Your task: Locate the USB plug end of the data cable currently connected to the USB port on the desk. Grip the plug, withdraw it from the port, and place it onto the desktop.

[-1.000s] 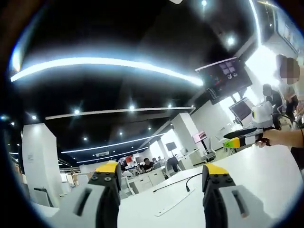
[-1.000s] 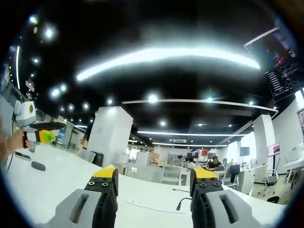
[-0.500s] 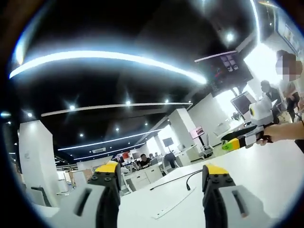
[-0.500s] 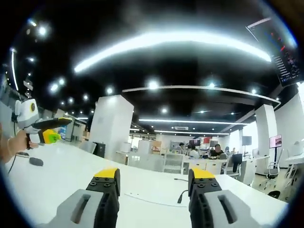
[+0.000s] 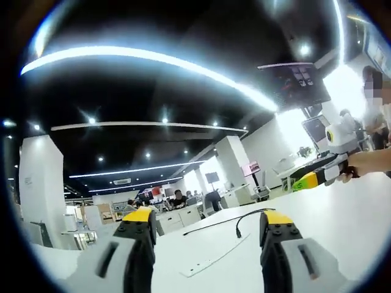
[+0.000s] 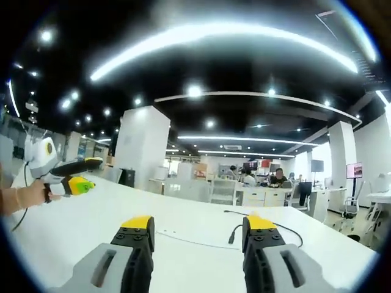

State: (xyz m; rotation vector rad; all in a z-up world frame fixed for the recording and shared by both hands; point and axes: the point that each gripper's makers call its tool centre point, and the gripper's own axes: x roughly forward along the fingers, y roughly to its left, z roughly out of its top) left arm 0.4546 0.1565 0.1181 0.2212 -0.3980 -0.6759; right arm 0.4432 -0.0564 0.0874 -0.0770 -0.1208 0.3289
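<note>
A thin black data cable (image 5: 215,223) lies across the white desk (image 5: 342,213), and its end (image 5: 237,232) bends down to the desktop. In the right gripper view the same cable (image 6: 282,228) runs right from its plug end (image 6: 233,234). Whether the plug sits in a port is too small to tell. My left gripper (image 5: 208,221) is open and holds nothing, well short of the cable. My right gripper (image 6: 198,223) is open too, the plug showing just left of its right jaw. Each gripper shows in the other's view, as the right gripper (image 5: 314,177) and the left gripper (image 6: 68,179), each held by a hand.
A flat white strip (image 5: 211,262) lies on the desk in front of the cable, and the strip (image 6: 194,242) shows between the right jaws. Behind the desk is an open office with desks, seated people (image 6: 278,178), white pillars (image 6: 142,149) and wall screens (image 5: 293,85).
Both cameras have tipped and shifted, so more desktop shows and the cable end sits closer between the jaws. The cable itself has not moved. Both grippers stay open.
</note>
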